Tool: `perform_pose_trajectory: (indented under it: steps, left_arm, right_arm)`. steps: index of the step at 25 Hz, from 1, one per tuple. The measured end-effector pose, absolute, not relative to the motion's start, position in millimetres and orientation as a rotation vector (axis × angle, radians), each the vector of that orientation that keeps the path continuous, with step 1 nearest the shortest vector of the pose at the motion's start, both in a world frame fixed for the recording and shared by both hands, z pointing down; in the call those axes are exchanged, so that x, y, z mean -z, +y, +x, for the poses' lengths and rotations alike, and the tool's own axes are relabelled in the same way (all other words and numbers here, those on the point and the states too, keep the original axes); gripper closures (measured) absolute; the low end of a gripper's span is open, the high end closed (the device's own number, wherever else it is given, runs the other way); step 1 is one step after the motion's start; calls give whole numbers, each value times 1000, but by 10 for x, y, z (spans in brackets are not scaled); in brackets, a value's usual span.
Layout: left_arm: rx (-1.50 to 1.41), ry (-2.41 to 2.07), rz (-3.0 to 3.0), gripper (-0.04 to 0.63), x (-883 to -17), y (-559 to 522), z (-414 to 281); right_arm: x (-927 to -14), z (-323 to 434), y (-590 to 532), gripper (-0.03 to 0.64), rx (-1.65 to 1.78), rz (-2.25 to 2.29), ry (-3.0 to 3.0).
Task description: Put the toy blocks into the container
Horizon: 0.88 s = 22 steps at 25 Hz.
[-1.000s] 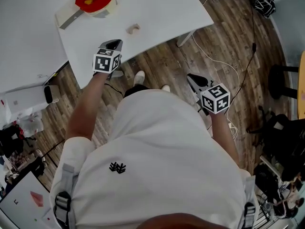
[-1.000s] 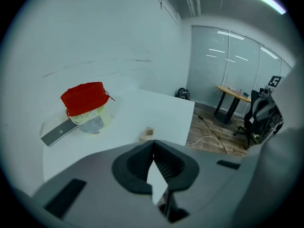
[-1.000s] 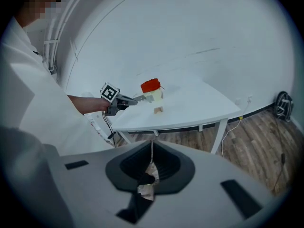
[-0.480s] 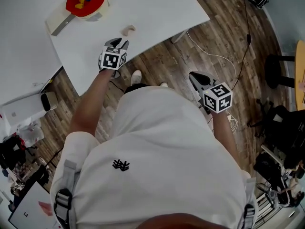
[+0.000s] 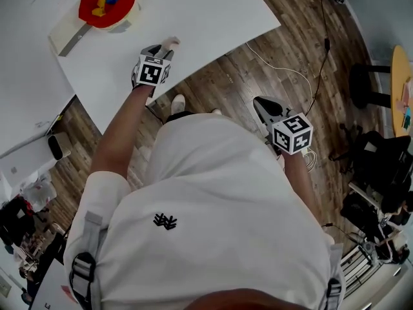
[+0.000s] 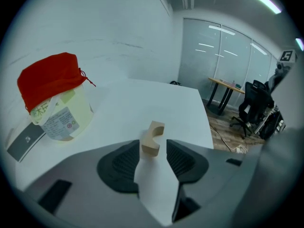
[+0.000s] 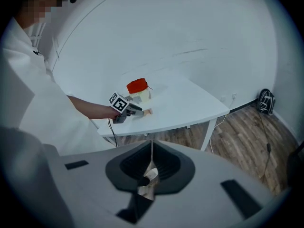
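In the head view, a white tabletop (image 5: 206, 11) is seen at the far side, and a round pale container lined with red cloth (image 5: 106, 5) stands on it at the far left. Yellow pieces and a blue one are made out inside it, though their exact number cannot be counted. One small pale wooden block (image 5: 171, 42) lies loose on the tabletop, to the right of the container and well apart from it. The left gripper (image 5: 160, 49) is held right at this block. The right gripper (image 5: 263, 105) is held over the brown plank floor (image 5: 290, 44), well away from the tabletop, so the left one is by far the nearer. One container, one loose block and two grippers are counted.

In the left gripper view, the jaws are shown spread, having just been opening, and the wooden block (image 6: 153, 137) is framed in the gap at their tips, straight ahead. Neither pad is seen pressing on it. A curved notch is cut into the block's right side. Its long axis is judged to run roughly away from the gripper, along the gap, so a closing of the jaws would fall across its narrow width. The container (image 6: 59, 103) is seen ahead to the left, its red cloth bunched over the top.

In the right gripper view, the jaws are shown pressed together with nothing held; only a sliver of floor is judged to show low in the gap. The left gripper (image 7: 137, 109) and the container (image 7: 138, 90) are seen far off on the tabletop.
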<state>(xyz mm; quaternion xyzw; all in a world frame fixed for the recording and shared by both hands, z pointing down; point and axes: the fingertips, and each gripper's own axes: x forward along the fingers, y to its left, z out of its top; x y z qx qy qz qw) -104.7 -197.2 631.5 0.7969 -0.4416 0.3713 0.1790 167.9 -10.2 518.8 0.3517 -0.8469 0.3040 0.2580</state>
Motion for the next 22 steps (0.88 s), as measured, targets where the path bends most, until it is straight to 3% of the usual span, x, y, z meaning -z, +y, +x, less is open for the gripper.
perform_pose_trajectory:
  steps: [7, 10, 22]
  left_arm:
    - [-1063, -1154, 2298, 413, -6450, -2001, -976]
    - [-1058, -1144, 2325, 459, -6439, -2031, -950]
    - [-1010, -1019, 2394, 463, -6317, -1874, -915]
  right_arm:
    - [-5117, 1541, -166, 604, -829, 990, -2260]
    - [-5079, 1444, -216, 604, -827, 997, -2259]
    - [-5073, 1157, -268, 604, -825, 1007, -2247]
